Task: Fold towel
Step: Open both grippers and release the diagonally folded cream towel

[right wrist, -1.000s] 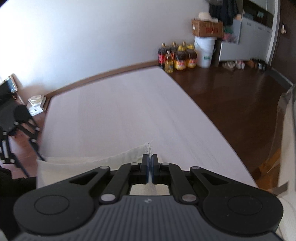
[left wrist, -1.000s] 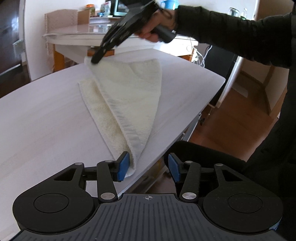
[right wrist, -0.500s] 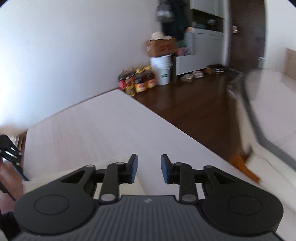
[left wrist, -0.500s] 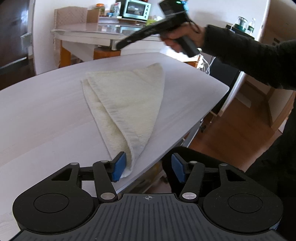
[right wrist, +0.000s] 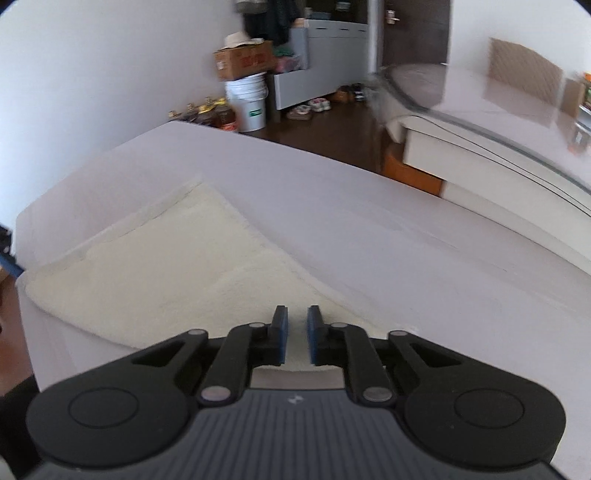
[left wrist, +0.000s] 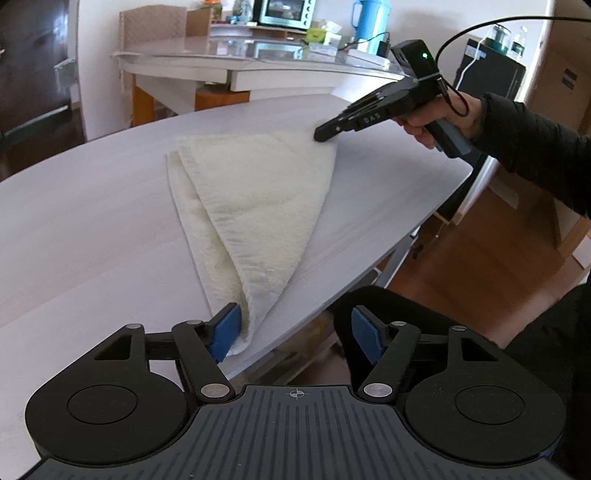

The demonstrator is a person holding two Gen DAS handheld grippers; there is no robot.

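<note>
A cream towel (left wrist: 255, 206) lies folded over on the pale table (left wrist: 74, 221), its near corner by the table's front edge. My left gripper (left wrist: 295, 332) is open, its left blue pad beside that near corner, holding nothing. My right gripper (left wrist: 321, 134) hovers at the towel's far right corner. In the right wrist view my right gripper (right wrist: 296, 332) has its jaws a small gap apart, empty, just above the towel (right wrist: 166, 280).
A second table (left wrist: 258, 66) with a toaster oven (left wrist: 284, 13) and a blue jug (left wrist: 365, 18) stands behind. A bucket (right wrist: 247, 103), bottles and a cardboard box (right wrist: 243, 61) sit on the dark floor. A black chair (left wrist: 388, 306) is below the table edge.
My right gripper let go of the towel's corner, which now lies flat, then swung to the towel's far right corner. My left gripper stayed open at the near corner.
</note>
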